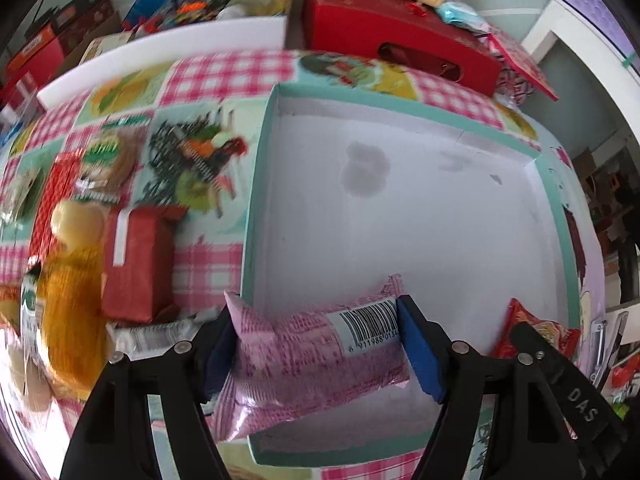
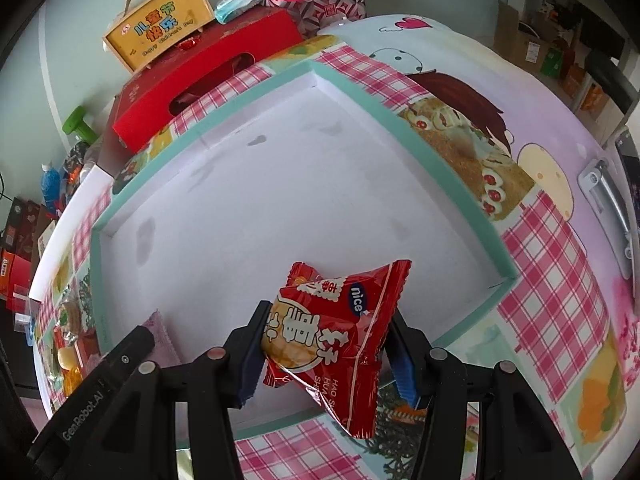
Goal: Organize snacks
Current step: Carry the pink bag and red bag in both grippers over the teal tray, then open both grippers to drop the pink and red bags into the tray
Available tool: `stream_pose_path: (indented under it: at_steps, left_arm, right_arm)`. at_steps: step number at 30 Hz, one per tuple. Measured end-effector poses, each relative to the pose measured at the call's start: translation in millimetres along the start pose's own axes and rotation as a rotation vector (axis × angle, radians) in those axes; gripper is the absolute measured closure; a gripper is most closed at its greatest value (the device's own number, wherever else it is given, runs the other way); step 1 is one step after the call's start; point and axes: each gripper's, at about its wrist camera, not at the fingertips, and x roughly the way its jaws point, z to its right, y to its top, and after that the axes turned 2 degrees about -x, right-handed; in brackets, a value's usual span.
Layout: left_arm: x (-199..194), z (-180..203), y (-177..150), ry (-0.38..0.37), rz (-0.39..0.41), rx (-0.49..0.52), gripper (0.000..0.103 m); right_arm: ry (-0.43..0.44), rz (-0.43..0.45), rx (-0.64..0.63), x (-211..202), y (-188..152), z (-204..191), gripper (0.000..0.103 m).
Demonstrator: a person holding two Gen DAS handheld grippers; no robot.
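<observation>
Beyond my work area I note a patterned tablecloth [image 2: 552, 280] with pink check panels and cartoon prints covering the table. At its far edge lies a long red carton [image 2: 208, 80] with an oval cut-out in its side. A yellow gift box [image 2: 160, 36] with a carry handle stands on that carton. A pale blue wrapped pack [image 2: 236, 4] lies just beside the yellow box. A green dumbbell [image 2: 78, 122] rests on the floor, near a blue bottle [image 2: 50, 184].
</observation>
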Motion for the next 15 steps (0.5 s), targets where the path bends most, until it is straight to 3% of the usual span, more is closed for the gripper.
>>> stream_pose_path:
  at_steps: [15]
  left_arm:
    - [-11.4, -27.6, -44.2, -0.004, -0.052, -0.069, 0.027]
  right_arm:
    - [-0.033, 0.009, -0.008, -21.8, -30.5, 16.6, 0.046]
